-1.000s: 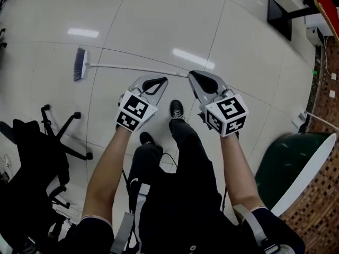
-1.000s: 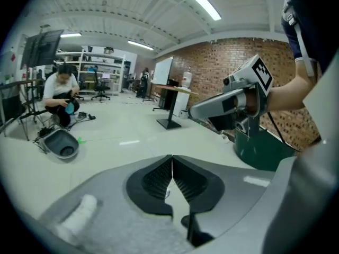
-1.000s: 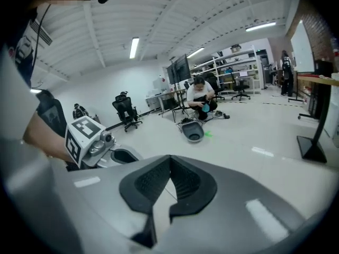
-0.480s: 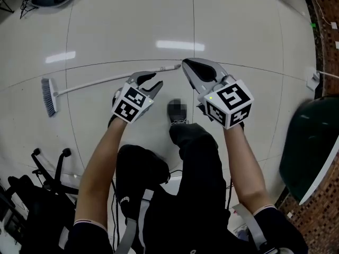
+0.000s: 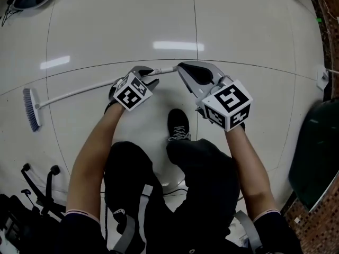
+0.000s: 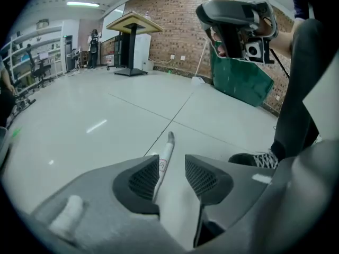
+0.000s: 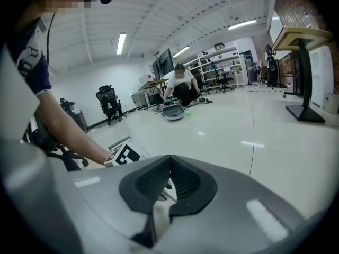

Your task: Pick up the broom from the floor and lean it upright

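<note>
From the head view, the broom (image 5: pixel 79 92) is flat on the floor (image 5: pixel 238 30), bristles far out to the left and the handle running right towards the person's shoe (image 5: pixel 178 125). The left gripper (image 5: pixel 150 76) is down over the handle near its free end. The right gripper (image 5: pixel 184 69) is just beside that end, and I cannot tell whether it touches.

In the left gripper view, the left gripper (image 6: pixel 172 165) is opening. The broom handle (image 6: pixel 163 160) lies between its jaws, close against the left pad but not squeezed, so it is released. Its tip pokes out ahead onto the floor tiles. The right gripper (image 6: pixel 238 20) hangs up top, in front of a green panel (image 6: pixel 238 81).

In the right gripper view, the right gripper (image 7: pixel 169 163) is clenched, pads meeting at the tip with nothing between them. The left gripper's marker cube (image 7: pixel 124 153) peeks out just past it. Far back, a person (image 7: pixel 183 91) crouches on the floor near an office chair (image 7: pixel 108 103).
</note>
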